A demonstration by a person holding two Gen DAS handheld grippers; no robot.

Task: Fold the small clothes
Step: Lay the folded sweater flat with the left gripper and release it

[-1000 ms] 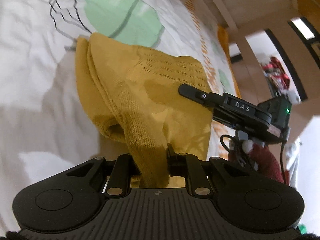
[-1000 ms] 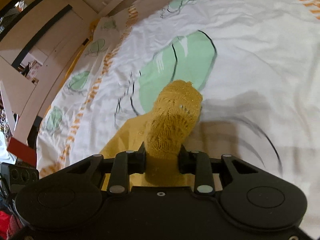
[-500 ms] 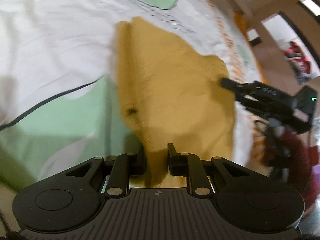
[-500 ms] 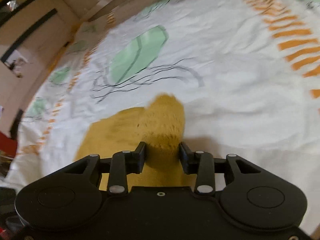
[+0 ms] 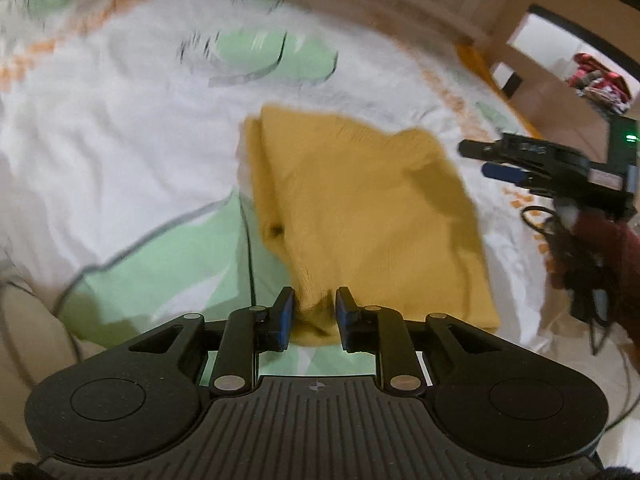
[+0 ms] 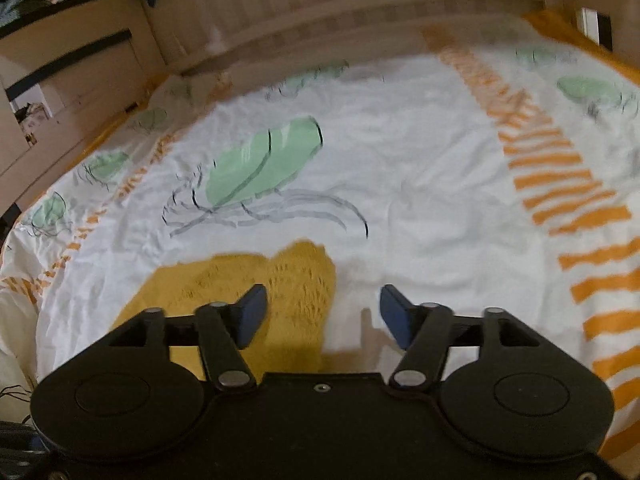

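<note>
Now the mustard-yellow knitted garment (image 5: 360, 216) lies folded on the white bedsheet printed with green leaves and orange stripes (image 5: 120, 128), filling the centre of the left wrist view and showing at lower left in the right wrist view (image 6: 240, 280). The left tongs (image 5: 314, 312) are clamped on a bunched bit of the garment's near edge at lower centre. The right tongs (image 6: 324, 312) stand wide apart with nothing between them, one blue pad over the knit, the other over bare sheet; in the left view they appear at the right edge (image 5: 496, 160), just beside the garment's far corner.

By my reading, the fold is laid and the step in hand is letting go. To do it well, lower the left tongs until the held edge rests flat, open them fully, then draw straight back so the loose knit does not snag or drag the layers askew. Motion blur hides finer creases.
</note>
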